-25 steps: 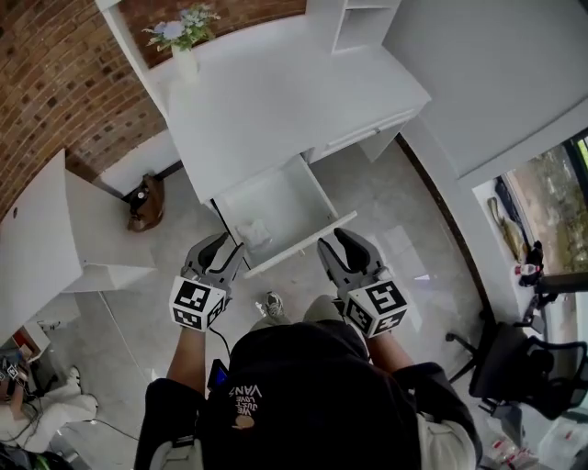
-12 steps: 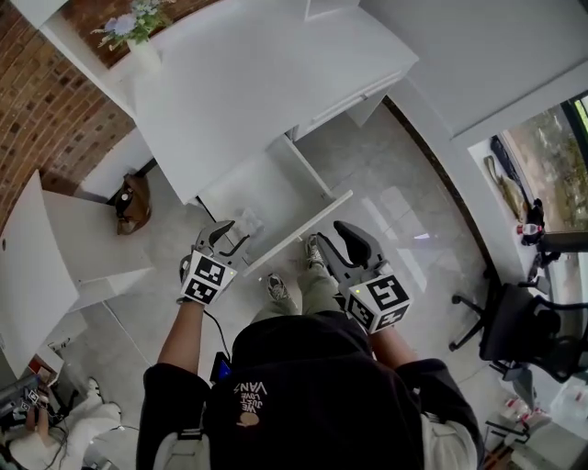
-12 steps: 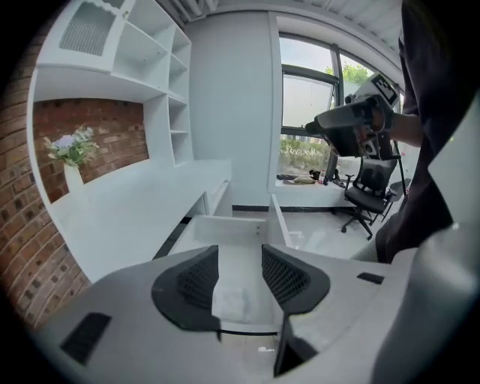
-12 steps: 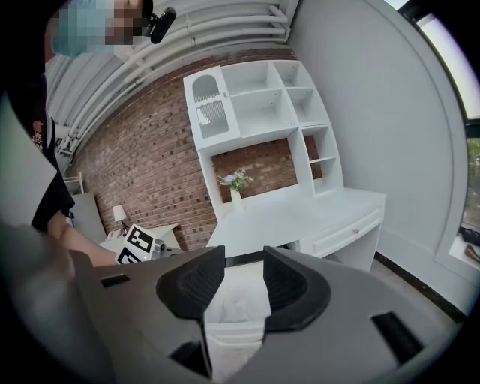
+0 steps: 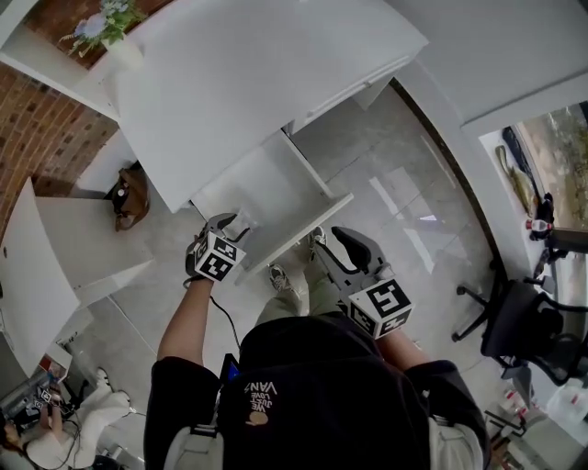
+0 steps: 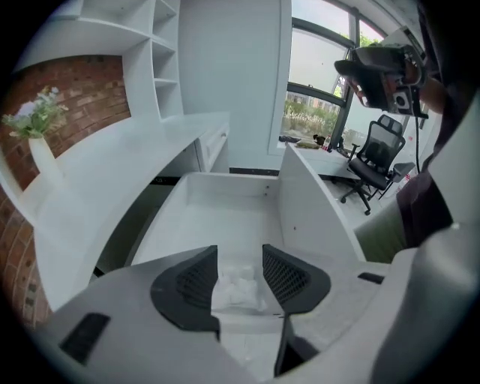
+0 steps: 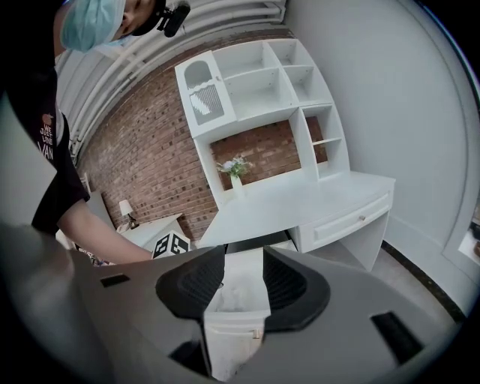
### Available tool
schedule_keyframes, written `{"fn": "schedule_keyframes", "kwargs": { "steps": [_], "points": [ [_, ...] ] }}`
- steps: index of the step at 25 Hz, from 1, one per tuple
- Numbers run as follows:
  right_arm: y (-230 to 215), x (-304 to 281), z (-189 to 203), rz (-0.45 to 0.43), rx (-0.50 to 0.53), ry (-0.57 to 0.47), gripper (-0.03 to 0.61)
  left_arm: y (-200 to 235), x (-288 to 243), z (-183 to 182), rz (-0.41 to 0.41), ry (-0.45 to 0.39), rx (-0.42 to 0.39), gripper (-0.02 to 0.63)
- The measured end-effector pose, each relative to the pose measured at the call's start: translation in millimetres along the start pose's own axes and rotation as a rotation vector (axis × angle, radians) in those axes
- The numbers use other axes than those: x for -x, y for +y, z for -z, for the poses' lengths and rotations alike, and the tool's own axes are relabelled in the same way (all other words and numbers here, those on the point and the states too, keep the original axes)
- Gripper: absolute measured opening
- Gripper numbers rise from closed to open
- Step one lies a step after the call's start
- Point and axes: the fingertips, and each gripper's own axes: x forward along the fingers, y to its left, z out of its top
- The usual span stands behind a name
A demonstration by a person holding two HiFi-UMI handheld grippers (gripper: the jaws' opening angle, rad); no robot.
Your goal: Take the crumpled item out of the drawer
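Drawer is pulled open under the white counter. The wad, white crumpled paper or tissue, lies on the drawer floor at the near end, close behind the front panel and toward the person's left corner. It is a lumpy ball with no clear long axis, and I can't tell which way it points. The left gripper reaches down into the drawer, jaws apart at a narrow gap with the wad sitting right in the gap. No squeeze on it is visible. In the head view the left gripper is at the drawer's near left corner with the wad just ahead of its jaws. The right gripper is outside the drawer, low in front of the front panel. Its jaws are apart with nothing between them, only the drawer front seen through the gap. The drawer's side walls and front panel box the wad in, and the counter edge overhangs the drawer's back part. A flower vase stands on the counter's far left by the brick wall. A second shut drawer is to the right of the open one. An office chair stands well off to the right, and a shoe shows on the floor just under the drawer front.
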Motion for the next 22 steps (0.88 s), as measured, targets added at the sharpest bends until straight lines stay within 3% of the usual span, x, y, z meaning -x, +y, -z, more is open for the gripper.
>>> {"fn": "schedule_keyframes", "kwargs": {
  "steps": [11, 22],
  "points": [
    [-40.7, -36.0, 16.8, -0.052, -0.044, 0.085, 0.141, 30.8, -79.7, 46.8, 0.013, 0.295, 0.012, 0.169],
    [-60.4, -49.6, 20.8, -0.096, -0.073, 0.101, 0.141, 34.0, -112.7, 70.7, 0.063, 0.435, 0.017, 0.169]
  ]
}}
